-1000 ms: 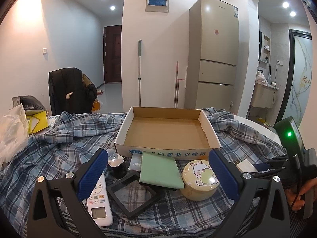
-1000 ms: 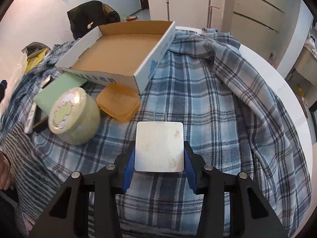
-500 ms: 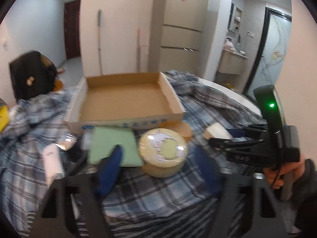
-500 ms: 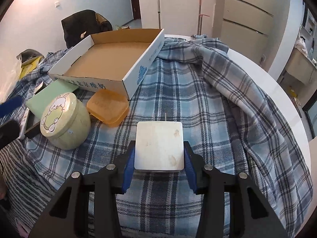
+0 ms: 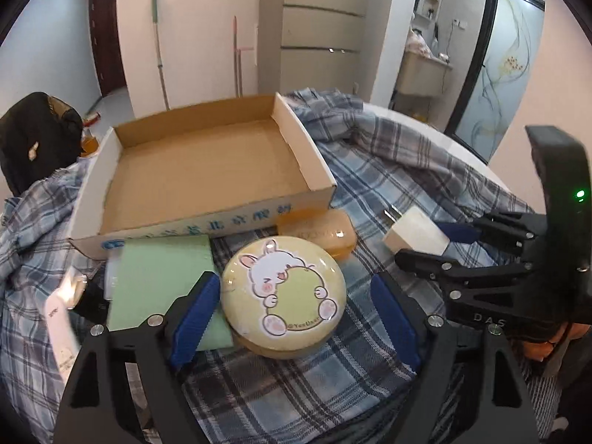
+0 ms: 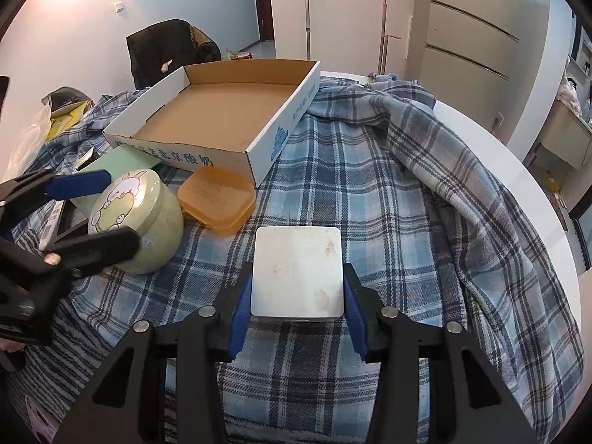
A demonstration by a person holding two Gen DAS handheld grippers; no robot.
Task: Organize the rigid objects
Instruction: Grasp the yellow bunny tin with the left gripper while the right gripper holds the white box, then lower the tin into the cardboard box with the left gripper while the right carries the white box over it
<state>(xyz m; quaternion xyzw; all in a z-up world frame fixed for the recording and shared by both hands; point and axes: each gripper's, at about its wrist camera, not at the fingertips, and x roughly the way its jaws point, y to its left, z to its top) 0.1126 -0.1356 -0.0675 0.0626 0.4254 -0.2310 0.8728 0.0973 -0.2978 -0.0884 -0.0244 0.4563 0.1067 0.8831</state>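
An open cardboard box (image 5: 207, 164) (image 6: 229, 114) lies on a plaid cloth. In front of it stand a round yellow-green tin with a rabbit lid (image 5: 283, 290) (image 6: 137, 218), an orange plastic container (image 5: 322, 231) (image 6: 216, 201) and a flat green pad (image 5: 159, 281) (image 6: 118, 161). My left gripper (image 5: 292, 318) (image 6: 87, 212) is open, its fingers on either side of the tin. My right gripper (image 6: 298, 296) is shut on a white charger plug (image 6: 298, 270) (image 5: 414, 231), held above the cloth to the right of the tin.
A white remote (image 5: 61, 329) and a black frame (image 6: 70, 218) lie at the left of the pad. A dark jacket hangs on a chair (image 6: 170, 50) behind the box. The white table edge (image 6: 518, 162) curves at the right.
My left gripper has swung right and come forward until its open fingers flank the rabbit tin. My right gripper has risen slightly, still holding the plug.
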